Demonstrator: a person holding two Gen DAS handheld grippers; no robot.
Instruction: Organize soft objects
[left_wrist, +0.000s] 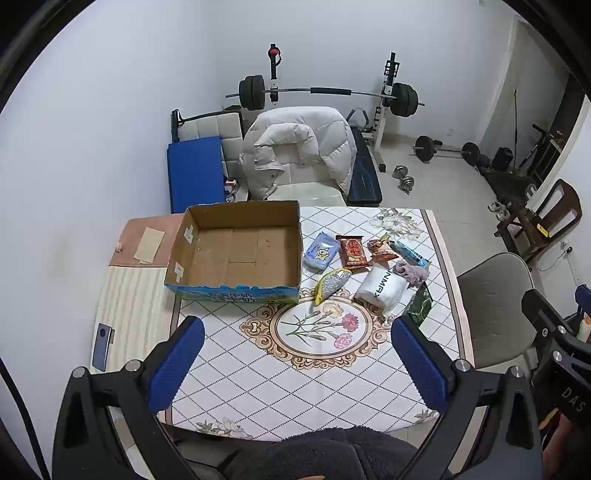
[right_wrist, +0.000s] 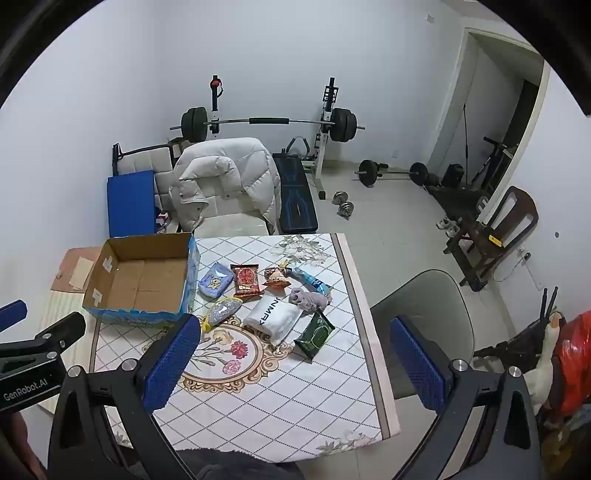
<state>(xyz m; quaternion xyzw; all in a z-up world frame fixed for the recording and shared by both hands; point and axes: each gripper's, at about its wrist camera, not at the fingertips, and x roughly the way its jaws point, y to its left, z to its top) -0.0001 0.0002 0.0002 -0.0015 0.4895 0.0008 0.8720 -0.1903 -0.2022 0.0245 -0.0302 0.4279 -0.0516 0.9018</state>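
An open cardboard box (left_wrist: 236, 254) (right_wrist: 144, 280) stands on the table's left, nothing in it. Right of it lie several soft items: a blue pouch (left_wrist: 321, 251) (right_wrist: 216, 282), a red snack pack (left_wrist: 352, 251) (right_wrist: 246, 280), a small orange pack (left_wrist: 382, 247), a blue packet (left_wrist: 412, 254), a silver glitter pouch (left_wrist: 332, 282) (right_wrist: 221, 310), a white bundle (left_wrist: 382, 288) (right_wrist: 275, 317), a mauve cloth (left_wrist: 412, 273) (right_wrist: 308, 299) and a dark green wipes pack (left_wrist: 419, 306) (right_wrist: 314, 334). My left gripper (left_wrist: 297, 363) and right gripper (right_wrist: 295, 363) are open and empty above the near table edge.
The table (left_wrist: 295, 387) has a flowered cloth. A phone (left_wrist: 103, 345) lies at its left side. A grey chair (right_wrist: 424, 317) stands to the right, a chair with a white jacket (left_wrist: 299, 147) behind. Weights and a bench fill the far room.
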